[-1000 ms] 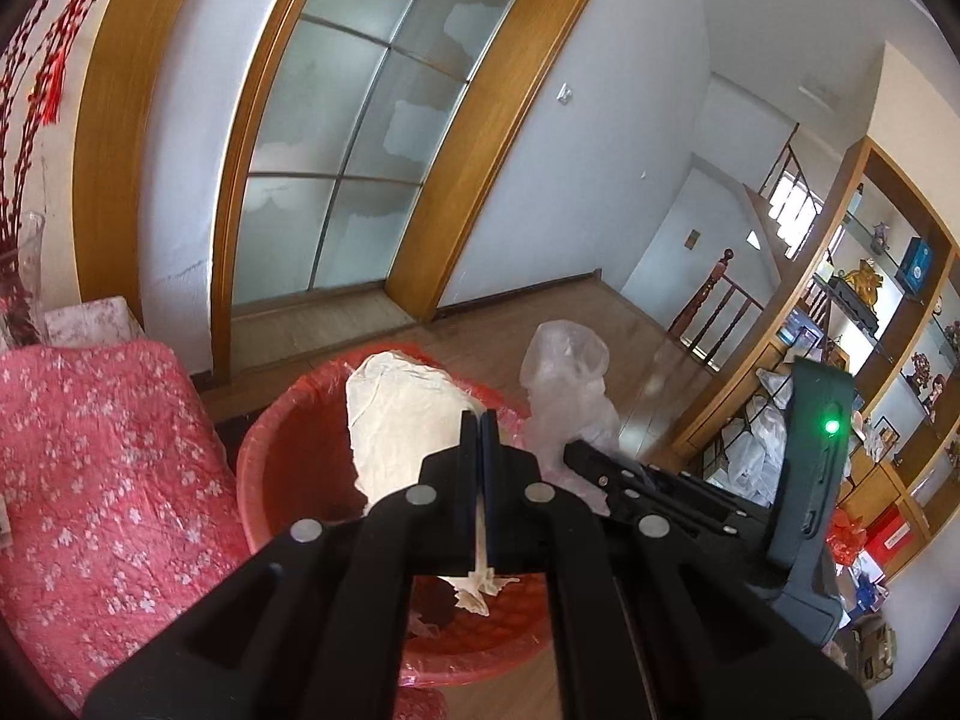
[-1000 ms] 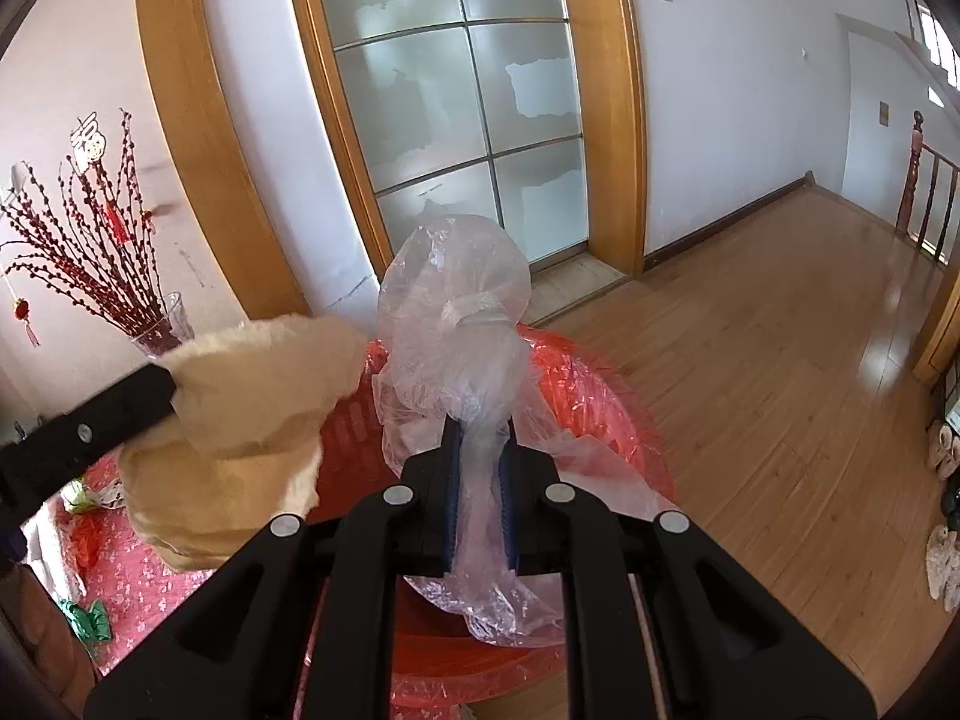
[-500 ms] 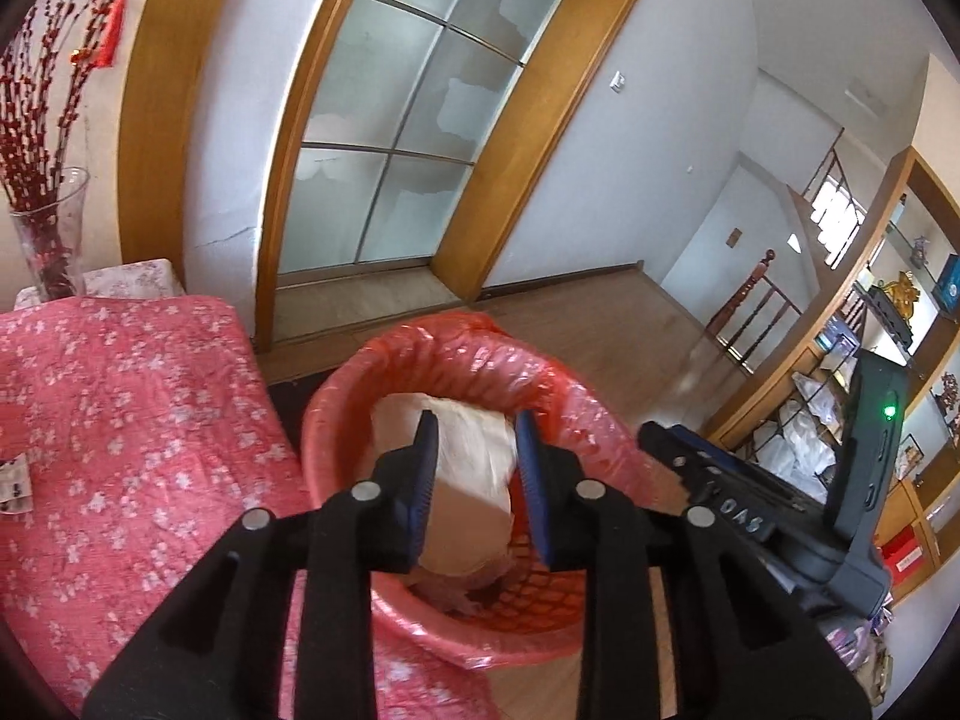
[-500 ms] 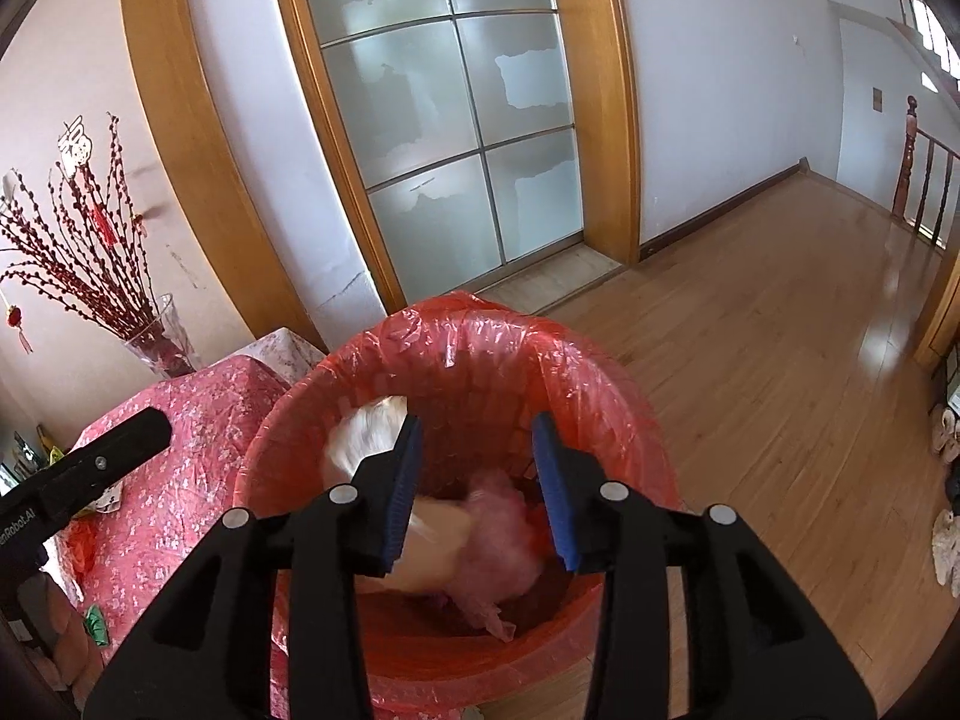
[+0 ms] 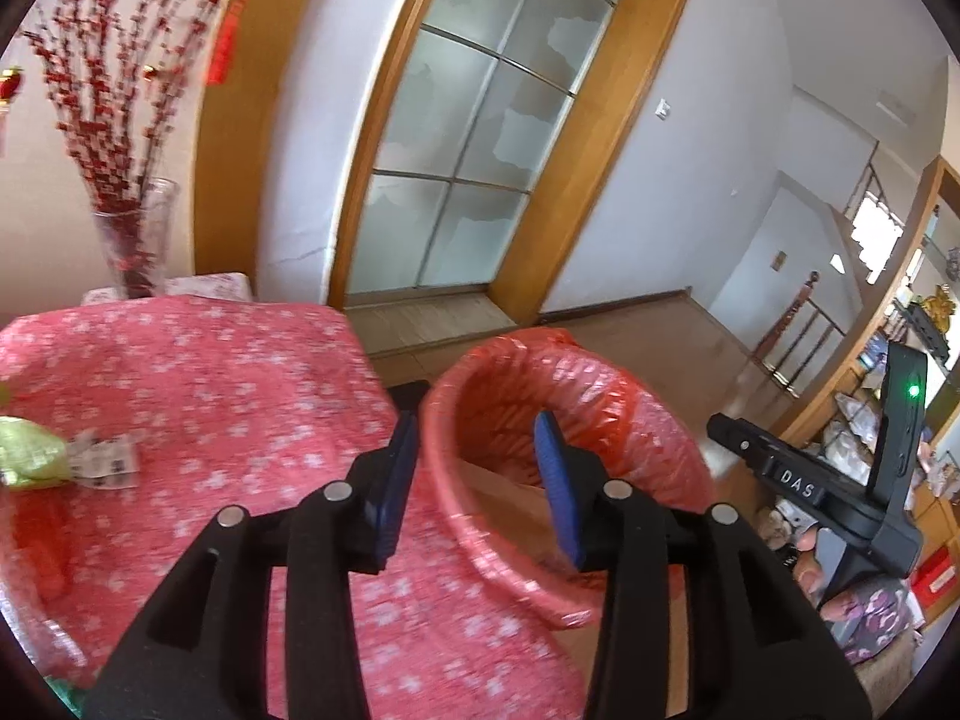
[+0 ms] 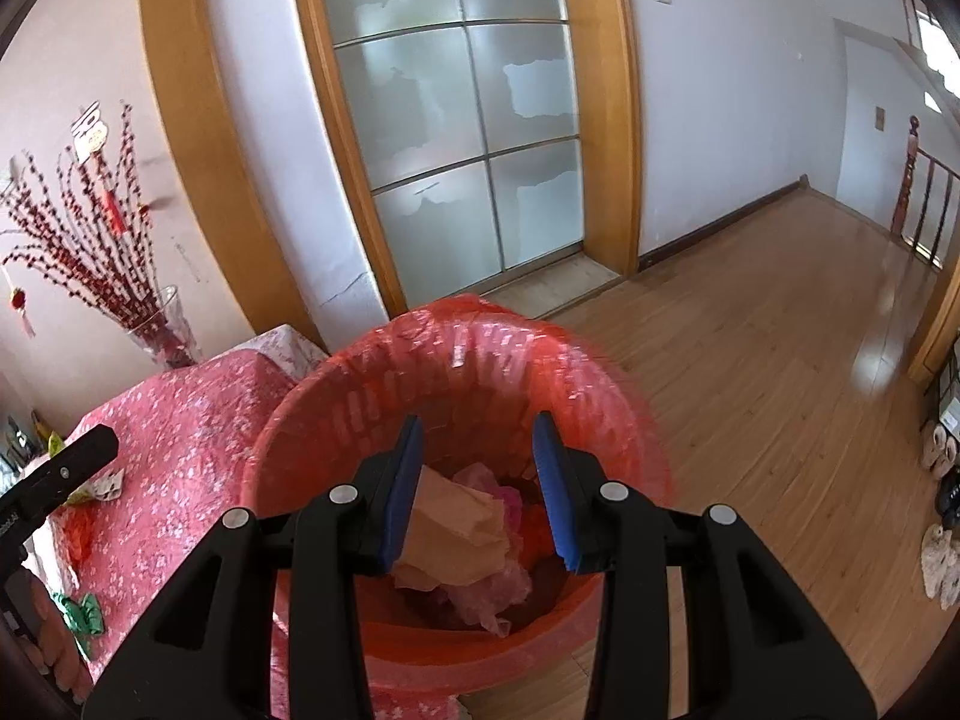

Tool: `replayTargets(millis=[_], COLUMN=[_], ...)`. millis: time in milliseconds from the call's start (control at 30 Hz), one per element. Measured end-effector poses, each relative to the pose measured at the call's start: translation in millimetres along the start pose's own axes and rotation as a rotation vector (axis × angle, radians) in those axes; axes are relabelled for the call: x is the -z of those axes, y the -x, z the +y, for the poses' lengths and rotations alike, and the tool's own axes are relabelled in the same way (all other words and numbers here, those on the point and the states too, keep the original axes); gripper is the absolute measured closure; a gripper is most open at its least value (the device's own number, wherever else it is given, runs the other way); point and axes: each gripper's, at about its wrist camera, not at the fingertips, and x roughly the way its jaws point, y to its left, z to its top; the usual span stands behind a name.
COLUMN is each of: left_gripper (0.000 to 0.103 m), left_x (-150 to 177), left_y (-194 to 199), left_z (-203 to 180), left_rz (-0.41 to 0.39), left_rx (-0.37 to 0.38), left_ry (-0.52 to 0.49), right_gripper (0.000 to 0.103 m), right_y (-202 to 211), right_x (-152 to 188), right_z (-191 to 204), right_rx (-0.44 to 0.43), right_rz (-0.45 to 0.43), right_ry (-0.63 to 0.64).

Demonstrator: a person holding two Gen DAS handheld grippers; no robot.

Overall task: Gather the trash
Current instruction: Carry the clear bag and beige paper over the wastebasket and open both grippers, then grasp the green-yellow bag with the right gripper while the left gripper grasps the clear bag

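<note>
A red bin lined with a red plastic bag (image 6: pixel 480 348) stands at the table's edge; it also shows in the left wrist view (image 5: pixel 624 420). Inside lie a crumpled tan paper (image 6: pixel 462 522) and a clear plastic bag (image 6: pixel 486 594). My right gripper (image 6: pixel 478 480) is open and empty above the bin's mouth. My left gripper (image 5: pixel 477 480) is open and empty over the bin's left rim and the table edge. A green wrapper (image 5: pixel 27 450) and a printed paper scrap (image 5: pixel 105 459) lie on the pink flowered tablecloth (image 5: pixel 210 384).
A glass vase with red branches (image 5: pixel 135 234) stands at the table's far end. Green crumpled trash (image 6: pixel 81 612) lies at the table's near left. A frosted glass door (image 6: pixel 462 138) and wooden floor (image 6: pixel 780 348) lie beyond the bin. Shelves (image 5: pixel 900 360) stand at right.
Both grippers opened and dropped the tan paper and the clear plastic bag into the bin. The left gripper has swung left toward the table.
</note>
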Motion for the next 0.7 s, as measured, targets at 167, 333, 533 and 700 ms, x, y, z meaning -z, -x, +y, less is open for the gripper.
replayTargets(millis=[167,333,533,700], left_gripper=[0.061,0.057,0.052,0.048], left_x=[7,17,31,50], left_y=[33,77,127,166], left_z=[28,64,120,167], left_rz=[-0.045,-0.115,-0.168,-0.186], left_rx=[-0.071,-0.198,-0.384,-0.527], left_ry=[0.009,0.019,0.072,0.132], right_gripper=[0.064,0.064,0.064,0.064], right_y=[0,0,-5,-14], right_x=[4,10,19,31], right_z=[30,67,120,173], right_rx=[-0.047,-0.104,-0.197,-0.285], right_rz=[0.005,0.014,0.037,0.064], right_ry=[0.053,0.118,0.196,0.266])
